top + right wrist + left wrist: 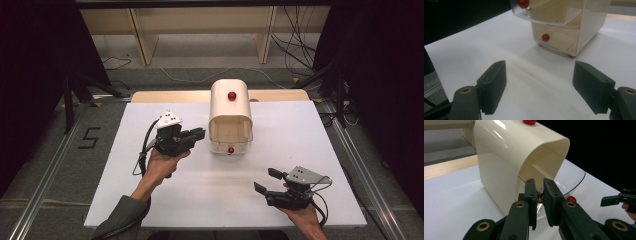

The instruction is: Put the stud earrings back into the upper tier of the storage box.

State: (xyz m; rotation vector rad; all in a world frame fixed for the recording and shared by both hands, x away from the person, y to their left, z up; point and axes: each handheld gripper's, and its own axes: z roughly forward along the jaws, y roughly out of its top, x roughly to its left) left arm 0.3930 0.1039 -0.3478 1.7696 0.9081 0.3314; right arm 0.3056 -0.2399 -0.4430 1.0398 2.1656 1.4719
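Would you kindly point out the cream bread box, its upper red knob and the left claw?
cream bread box (230,107), high view, curved top.
upper red knob (232,95), high view, its centre.
left claw (539,195), left gripper view, between the fingertips.

I can read only one sign: a dark number "5" (89,137) is marked on the grey floor (60,165), at the left side of my white table (150,200) in the high view. On the other things I find no text, no label and no brand.
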